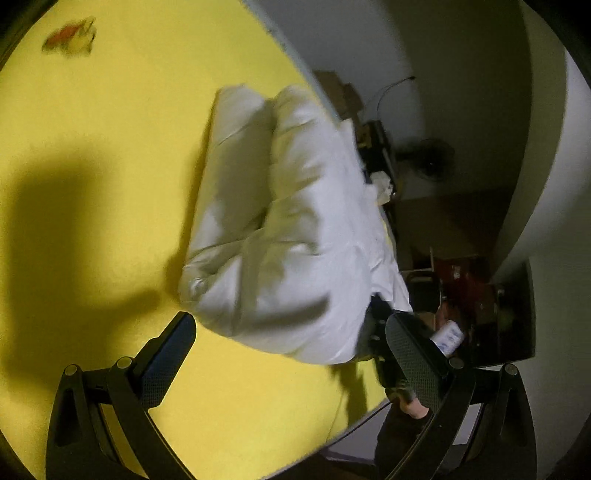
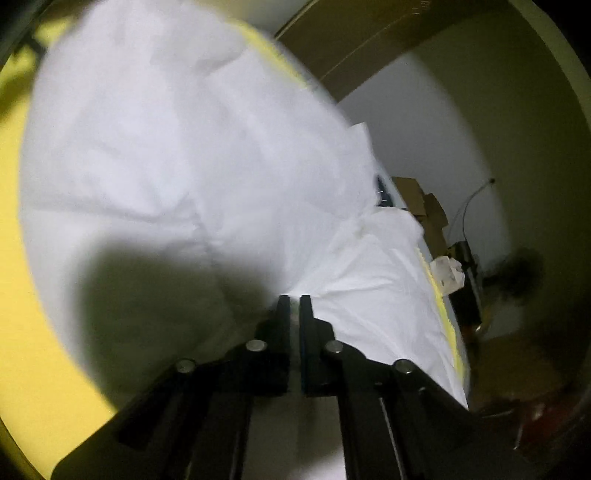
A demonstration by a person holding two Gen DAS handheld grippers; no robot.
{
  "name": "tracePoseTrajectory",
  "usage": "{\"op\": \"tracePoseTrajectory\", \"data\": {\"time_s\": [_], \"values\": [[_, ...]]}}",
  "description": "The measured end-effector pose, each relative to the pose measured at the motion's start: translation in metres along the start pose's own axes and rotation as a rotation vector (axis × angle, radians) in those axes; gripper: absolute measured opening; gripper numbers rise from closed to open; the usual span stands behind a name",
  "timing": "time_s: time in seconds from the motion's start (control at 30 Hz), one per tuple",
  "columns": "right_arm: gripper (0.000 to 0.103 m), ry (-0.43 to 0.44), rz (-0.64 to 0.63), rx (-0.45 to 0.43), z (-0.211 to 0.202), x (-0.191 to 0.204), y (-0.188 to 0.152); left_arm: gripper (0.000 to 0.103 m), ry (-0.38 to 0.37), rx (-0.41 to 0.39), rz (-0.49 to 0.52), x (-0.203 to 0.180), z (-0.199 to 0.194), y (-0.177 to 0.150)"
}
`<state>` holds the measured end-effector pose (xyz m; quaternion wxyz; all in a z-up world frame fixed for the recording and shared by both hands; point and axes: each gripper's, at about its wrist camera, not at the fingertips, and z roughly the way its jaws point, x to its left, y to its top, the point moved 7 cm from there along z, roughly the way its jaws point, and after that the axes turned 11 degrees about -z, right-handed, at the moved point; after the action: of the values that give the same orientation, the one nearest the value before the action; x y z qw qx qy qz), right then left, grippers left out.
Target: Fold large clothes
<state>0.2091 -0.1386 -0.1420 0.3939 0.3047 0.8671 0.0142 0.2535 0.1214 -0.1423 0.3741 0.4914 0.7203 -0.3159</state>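
A large white garment [image 1: 280, 229] lies bunched in thick folds on the yellow table [image 1: 92, 155], near its right edge. My left gripper [image 1: 291, 332] is open and empty, its fingers spread on either side of the garment's near end, just above the table. In the right wrist view the same white garment [image 2: 177, 147] fills most of the frame. My right gripper [image 2: 294, 297] is shut on a pinch of its fabric, which creases toward the jaws. In the left wrist view the right gripper is hidden behind the garment.
A small orange and yellow object [image 1: 70, 35] lies at the table's far left. Beyond the table's right edge are cardboard boxes [image 1: 340, 92], a fan [image 1: 432, 158] and dark clutter on the floor [image 1: 465, 291]. A white wall [image 2: 424, 129] stands behind.
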Motion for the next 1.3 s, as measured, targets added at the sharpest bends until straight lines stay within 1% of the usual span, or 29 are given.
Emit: {"op": "tracePoseTrajectory", "data": {"time_s": [0.03,0.1,0.13,0.17,0.2,0.23,0.3,0.43,0.53,0.57,0.6,0.67,0.73,0.77,0.8,0.83,0.87,0.9,0.97,1.03,1.07,1.1,1.13,1.17,1.2,1.23,1.3], "values": [[0.013,0.001,0.020,-0.016,-0.008,-0.003,-0.002,0.103,-0.009,0.010,-0.015,0.003,0.002,0.002],[0.022,0.020,0.059,-0.035,-0.019,-0.007,-0.008,0.103,-0.036,0.036,-0.033,0.008,0.007,0.006],[0.023,0.017,0.065,-0.043,-0.023,-0.007,-0.010,0.103,-0.060,0.056,-0.036,0.010,0.011,0.008],[0.024,0.005,0.061,-0.045,-0.026,-0.003,-0.012,0.103,-0.077,0.072,-0.037,0.011,0.015,0.010],[0.024,-0.003,0.055,-0.045,-0.014,-0.014,-0.013,0.103,-0.097,0.098,-0.043,0.013,0.023,0.013],[0.024,-0.007,0.053,-0.046,-0.014,-0.012,-0.012,0.103,-0.105,0.113,-0.050,0.014,0.027,0.015],[0.024,0.005,0.051,-0.042,-0.006,-0.015,-0.014,0.103,-0.118,0.147,-0.062,0.018,0.037,0.018],[0.024,0.032,0.025,-0.013,0.005,-0.008,-0.017,0.103,-0.142,0.171,-0.048,0.016,0.041,0.032],[0.024,0.000,0.001,-0.003,0.005,0.001,-0.015,0.103,-0.162,0.180,-0.042,0.012,0.041,0.041],[0.024,0.002,0.007,-0.001,0.006,0.000,-0.015,0.103,-0.160,0.190,-0.021,0.009,0.043,0.042],[0.024,0.007,0.015,0.001,0.006,-0.001,-0.015,0.103,-0.133,0.203,0.003,0.007,0.045,0.045],[0.024,0.021,0.026,0.006,0.006,-0.002,-0.015,0.103,-0.108,0.213,0.029,0.004,0.043,0.046],[0.024,0.025,0.025,0.012,0.005,-0.001,-0.014,0.103,-0.039,0.204,0.096,-0.001,0.039,0.045],[0.024,0.028,0.024,0.016,0.005,0.000,-0.013,0.103,-0.010,0.180,0.121,-0.003,0.036,0.046],[0.024,0.029,0.023,0.017,0.006,0.000,-0.013,0.103,0.050,0.144,0.148,-0.004,0.030,0.046],[0.024,0.031,0.021,0.019,0.005,0.001,-0.013,0.103,0.091,0.126,0.173,-0.005,0.025,0.044],[0.024,0.036,0.023,0.020,0.006,0.002,-0.013,0.103,0.114,0.107,0.208,-0.008,0.017,0.042],[0.024,0.039,0.026,0.020,0.006,0.002,-0.014,0.103,0.143,0.068,0.229,-0.010,0.010,0.043],[0.024,0.043,0.028,0.022,0.006,0.002,-0.014,0.103,0.174,0.022,0.242,-0.013,-0.001,0.051],[0.024,0.047,0.026,0.026,0.005,0.003,-0.013,0.103,0.195,-0.010,0.240,-0.016,-0.004,0.067],[0.024,0.048,0.024,0.027,0.010,-0.001,-0.013,0.103,0.193,-0.003,0.221,-0.016,-0.001,0.078],[0.024,0.048,0.024,0.028,0.010,-0.001,-0.012,0.103,0.167,0.033,0.199,-0.010,0.001,0.076],[0.024,0.049,0.026,0.030,0.011,-0.002,-0.012,0.103,0.114,0.080,0.175,-0.011,0.006,0.081],[0.024,0.051,0.028,0.032,0.011,-0.002,-0.013,0.103,0.048,0.138,0.154,-0.016,0.016,0.078],[0.024,0.053,0.031,0.033,0.011,-0.002,-0.013,0.103,-0.010,0.198,0.138,-0.017,0.019,0.082],[0.024,0.057,0.037,0.035,0.011,-0.003,-0.013,0.103,-0.017,0.224,0.144,-0.022,0.027,0.082],[0.024,0.058,0.033,0.038,0.011,-0.003,-0.013,0.103,0.040,0.229,0.177,-0.024,0.034,0.090]]}}
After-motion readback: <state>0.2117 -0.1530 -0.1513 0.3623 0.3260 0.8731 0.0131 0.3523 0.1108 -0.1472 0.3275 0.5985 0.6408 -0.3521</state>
